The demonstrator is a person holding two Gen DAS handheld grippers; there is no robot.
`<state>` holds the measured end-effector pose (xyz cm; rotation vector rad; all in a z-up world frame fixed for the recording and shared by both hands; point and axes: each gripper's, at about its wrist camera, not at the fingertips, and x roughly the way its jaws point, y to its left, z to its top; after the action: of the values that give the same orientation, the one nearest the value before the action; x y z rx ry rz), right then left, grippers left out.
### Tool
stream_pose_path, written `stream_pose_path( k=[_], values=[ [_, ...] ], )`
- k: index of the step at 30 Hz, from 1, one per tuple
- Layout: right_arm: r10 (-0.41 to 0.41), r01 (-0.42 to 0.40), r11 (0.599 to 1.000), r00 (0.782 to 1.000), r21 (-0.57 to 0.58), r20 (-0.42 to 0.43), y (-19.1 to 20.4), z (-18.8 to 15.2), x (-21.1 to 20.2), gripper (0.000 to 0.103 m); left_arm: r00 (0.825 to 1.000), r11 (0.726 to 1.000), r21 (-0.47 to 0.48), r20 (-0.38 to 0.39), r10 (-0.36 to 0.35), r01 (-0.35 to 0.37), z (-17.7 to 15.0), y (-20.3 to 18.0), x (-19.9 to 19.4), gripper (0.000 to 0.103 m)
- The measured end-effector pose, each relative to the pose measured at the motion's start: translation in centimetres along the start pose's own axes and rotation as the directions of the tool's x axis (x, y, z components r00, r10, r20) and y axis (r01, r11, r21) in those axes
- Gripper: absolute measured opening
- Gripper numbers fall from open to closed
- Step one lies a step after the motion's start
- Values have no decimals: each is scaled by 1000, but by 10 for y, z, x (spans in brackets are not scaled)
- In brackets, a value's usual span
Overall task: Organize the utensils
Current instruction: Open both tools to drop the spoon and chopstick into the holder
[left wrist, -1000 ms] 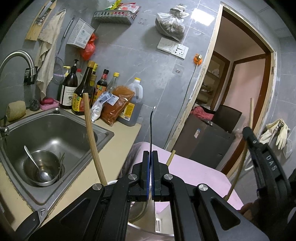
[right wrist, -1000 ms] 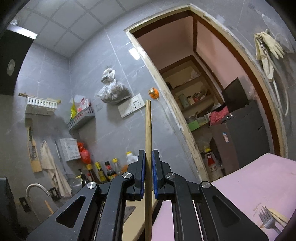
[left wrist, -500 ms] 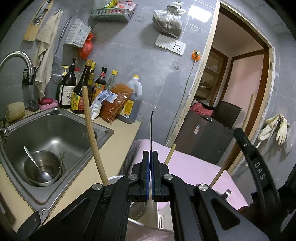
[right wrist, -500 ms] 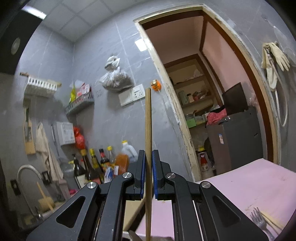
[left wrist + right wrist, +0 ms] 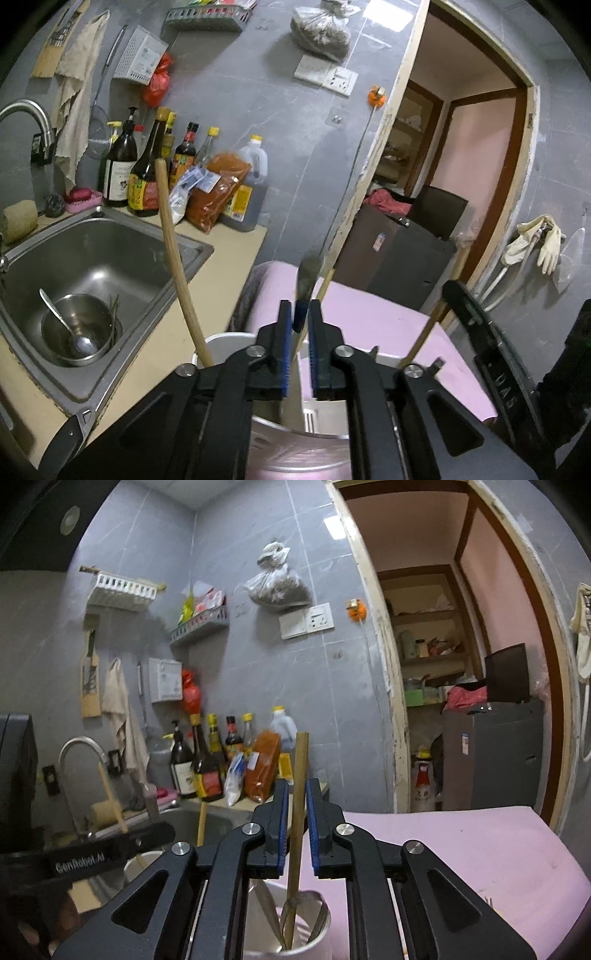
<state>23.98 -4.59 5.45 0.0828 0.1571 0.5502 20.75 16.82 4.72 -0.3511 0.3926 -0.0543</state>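
Note:
My left gripper (image 5: 298,306) hangs over the utensil holder (image 5: 229,336). Its jaws are opening, and a thin metal utensil (image 5: 306,280), blurred and tilted, stands loose between the pads. A long wooden handle (image 5: 173,240) leans out of the holder's left side. My right gripper (image 5: 297,784) is also opening around a wooden stick (image 5: 300,768) with a gap on both sides. The stick's lower end rests in the holder cup (image 5: 314,941), beside a blade and a spoon. The right gripper's side (image 5: 480,332) shows at the right of the left wrist view.
A steel sink (image 5: 122,236) on the left holds a bowl with a spoon (image 5: 77,332). Sauce bottles (image 5: 147,177) line the wall behind it. The holder stands on a pink mat (image 5: 369,314). A dark cabinet (image 5: 399,254) fills the doorway.
Both pairs of jaws have parted. The metal utensil in the left gripper tilted and slid lower. The right wrist view rolled and dipped, and the wooden stick sank into the cup.

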Motion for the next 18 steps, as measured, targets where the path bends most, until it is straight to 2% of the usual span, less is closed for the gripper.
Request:
stream_pose_path(
  k=[2,4,7,8,11,13,16,18],
  values=[
    [13,-13,1000,1000,-5,-1,0,1,-4,22,1000,1000,13,22,-4,3,3,-4,-7,20],
    [32,-32,999,999,-2,11,-1,3,-11,24,999,1000,30,44,-3,1,8,-9,-13,28],
    [49,-49,999,999,2,24,-4,10,-18,25,998,999,45,69,-4,1,15,-16,-20,33],
    [53,-54,999,998,2,33,-5,13,-22,28,997,999,46,75,-8,4,17,-17,-23,36],
    [57,-58,998,996,12,74,-12,23,-35,40,994,998,62,111,-17,10,22,-26,-32,47],
    [51,-52,999,994,16,92,-16,29,-42,43,991,997,76,136,-21,11,24,-34,-38,59],
    [36,-38,999,992,10,118,-24,37,-55,58,986,996,86,163,-47,33,24,-46,-46,74],
    [23,-23,1000,992,2,128,-30,42,-64,62,983,995,93,173,-63,47,23,-53,-49,80]
  ],
)
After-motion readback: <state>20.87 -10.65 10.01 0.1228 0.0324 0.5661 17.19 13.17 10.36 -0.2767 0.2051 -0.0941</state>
